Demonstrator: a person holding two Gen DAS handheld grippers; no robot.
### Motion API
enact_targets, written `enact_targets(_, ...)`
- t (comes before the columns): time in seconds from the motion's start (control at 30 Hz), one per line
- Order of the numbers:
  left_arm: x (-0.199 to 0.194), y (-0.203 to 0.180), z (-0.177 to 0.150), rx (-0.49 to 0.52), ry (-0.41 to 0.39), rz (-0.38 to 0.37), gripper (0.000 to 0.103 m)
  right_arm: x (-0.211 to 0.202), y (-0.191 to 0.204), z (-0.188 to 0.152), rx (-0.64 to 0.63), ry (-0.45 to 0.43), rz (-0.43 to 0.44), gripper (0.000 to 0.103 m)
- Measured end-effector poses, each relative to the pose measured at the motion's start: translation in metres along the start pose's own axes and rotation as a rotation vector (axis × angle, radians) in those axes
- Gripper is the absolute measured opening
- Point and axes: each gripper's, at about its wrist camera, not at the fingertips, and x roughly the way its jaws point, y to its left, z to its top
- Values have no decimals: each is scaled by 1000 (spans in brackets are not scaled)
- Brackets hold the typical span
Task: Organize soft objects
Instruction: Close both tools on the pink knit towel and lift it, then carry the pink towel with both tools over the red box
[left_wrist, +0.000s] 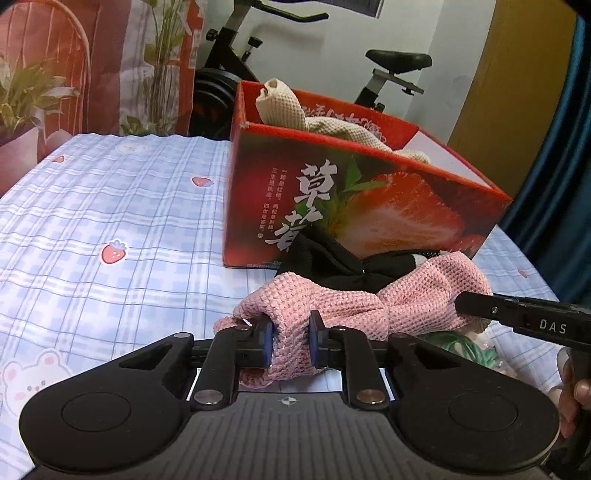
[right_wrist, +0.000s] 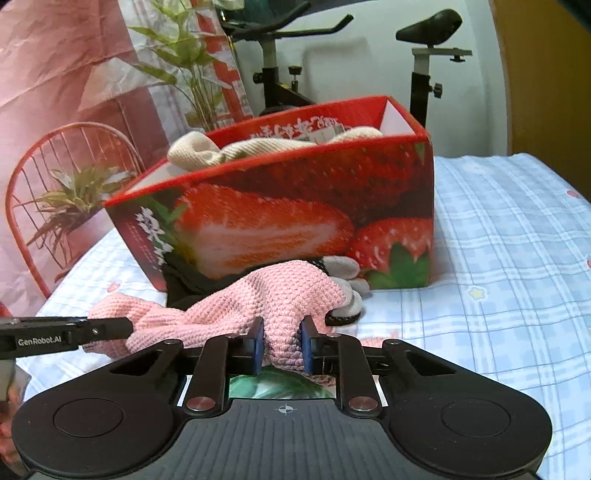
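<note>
The left claw (left_wrist: 291, 341) is pinching one end of the pink knitted cloth (left_wrist: 343, 302) between its pads, and the right claw (right_wrist: 281, 343) is gripping the other end. The cloth is sagging between them over the bed (left_wrist: 110, 206), just before the strawberry box (left_wrist: 354, 199).

The left tool (left_wrist: 291, 341) pinches a bunched fold of the pink knitted cloth (left_wrist: 332, 302) between its blue pads; the right tool (left_wrist: 460, 303) enters from the right edge, its tip pressed into the same cloth's far end, though its grip is hard to make out here; the cloth lies on a bed (left_wrist: 110, 206) with a checked strawberry-print sheet; behind it a black garment (left_wrist: 332, 262) rests against a red strawberry box (left_wrist: 351, 206) holding beige knitted fabric (left_wrist: 284, 107); an exercise bike (left_wrist: 395, 61) stands beyond.
</note>
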Motion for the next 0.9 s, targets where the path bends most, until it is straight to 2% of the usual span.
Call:
enact_targets(0.5, -25, -3, 9, -5, -86, -17, 19, -22, 13, 7, -36, -52, 6, 17)
enact_targets(0.9, -56, -11, 41, 22, -208, -53, 19, -54, 23, 37, -59, -161, 26, 17)
